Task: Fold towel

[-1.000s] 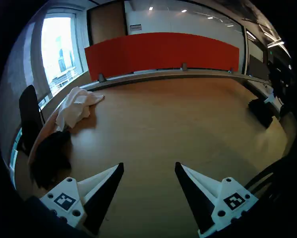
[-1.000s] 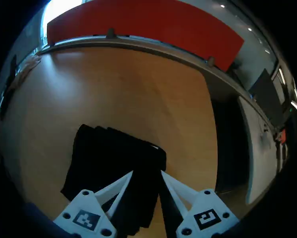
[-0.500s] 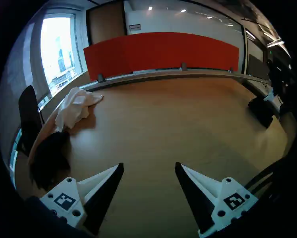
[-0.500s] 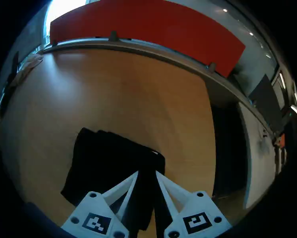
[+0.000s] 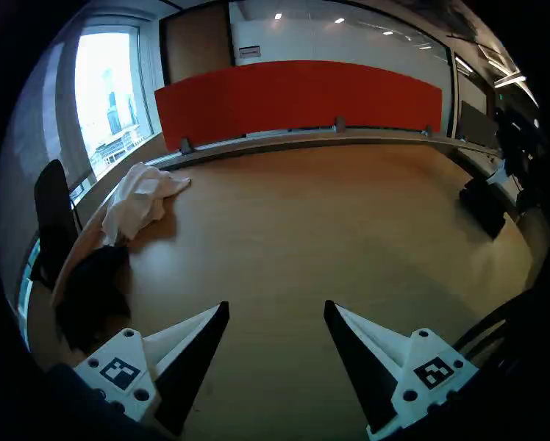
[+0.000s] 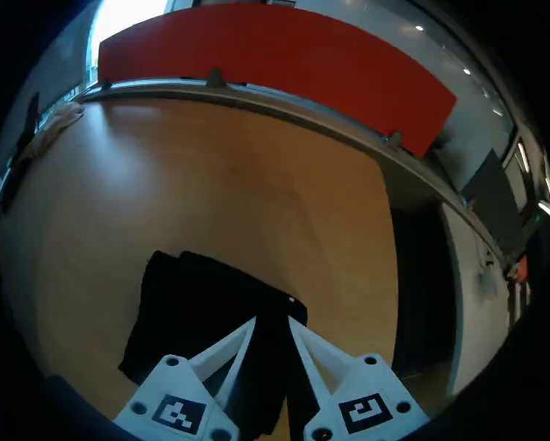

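Now the right hand-held gripper [image 6: 272,323] has clenched the black towel [image 6: 194,309], lower centre, ready for folding; the left hand-held gripper [image 5: 275,305] gapes.

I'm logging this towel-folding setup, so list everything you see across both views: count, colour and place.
table: one, light wood, under everything
divider: one, red, along the table's far edge
black towel: one, black, folded flat on the table
white cloth: one, white, crumpled at the table's far left
dark cloth: one, black, bunched at the table's left edge
chair: one, black, beyond the table's left edge
window: one, bright, far left
left gripper: one, white and black, open above bare table
right gripper: one, white and black, shut on the black towel
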`<state>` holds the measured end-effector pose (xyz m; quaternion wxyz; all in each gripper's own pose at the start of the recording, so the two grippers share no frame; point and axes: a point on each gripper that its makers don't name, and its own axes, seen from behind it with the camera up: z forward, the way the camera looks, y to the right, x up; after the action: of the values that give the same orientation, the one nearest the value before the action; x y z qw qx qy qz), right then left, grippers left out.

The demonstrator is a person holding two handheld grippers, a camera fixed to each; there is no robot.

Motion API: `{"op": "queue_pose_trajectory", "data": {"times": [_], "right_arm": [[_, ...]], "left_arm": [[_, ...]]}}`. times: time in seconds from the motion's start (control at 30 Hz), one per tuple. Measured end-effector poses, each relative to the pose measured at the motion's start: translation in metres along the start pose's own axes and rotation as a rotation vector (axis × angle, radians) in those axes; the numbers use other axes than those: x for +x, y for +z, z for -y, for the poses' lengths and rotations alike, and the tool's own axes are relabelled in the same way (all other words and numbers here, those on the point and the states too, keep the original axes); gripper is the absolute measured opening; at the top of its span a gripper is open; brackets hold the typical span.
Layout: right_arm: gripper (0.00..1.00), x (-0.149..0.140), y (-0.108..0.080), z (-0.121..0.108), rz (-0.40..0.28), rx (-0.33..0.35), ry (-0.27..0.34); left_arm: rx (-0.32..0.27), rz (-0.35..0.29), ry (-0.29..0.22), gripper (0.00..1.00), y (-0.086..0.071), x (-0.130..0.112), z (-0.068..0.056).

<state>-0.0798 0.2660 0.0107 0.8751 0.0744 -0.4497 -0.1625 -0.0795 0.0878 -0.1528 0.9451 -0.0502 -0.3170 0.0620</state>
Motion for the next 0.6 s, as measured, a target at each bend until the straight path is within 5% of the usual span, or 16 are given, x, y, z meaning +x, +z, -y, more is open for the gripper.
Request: {"op": "queue_pose_trajectory", "data": {"times": [0.1, 0.23, 0.3, 0.43, 0.6], "right_arm": [[0.27, -0.0016, 0.0003, -0.0027, 0.008, -0.012, -0.001], [0.73, -0.0015, -0.0014, -0.0031, 0.005, -0.021, -0.006], [0.85, -0.0013, -0.0027, -0.0024, 0.001, -0.023, -0.007], [1.00, -0.0002, -0.0052, -0.0005, -0.008, -0.031, 0.000], [1.00, 0.0003, -0.0084, 0.0037, -0.015, -0.029, 0.012]], "left_arm": [[0.001, -0.001, 0.000, 0.96, -0.0006, -0.0002, 0.0006], [0.002, -0.002, -0.002, 0.96, -0.0005, 0.0000, 0.0010], [0.002, -0.002, -0.003, 0.96, -0.0002, 0.0001, 0.0011], [0.000, -0.005, -0.003, 0.96, -0.0001, 0.0013, 0.0012], [-0.003, -0.009, -0.003, 0.96, -0.0010, 0.0026, 0.0013]]}}
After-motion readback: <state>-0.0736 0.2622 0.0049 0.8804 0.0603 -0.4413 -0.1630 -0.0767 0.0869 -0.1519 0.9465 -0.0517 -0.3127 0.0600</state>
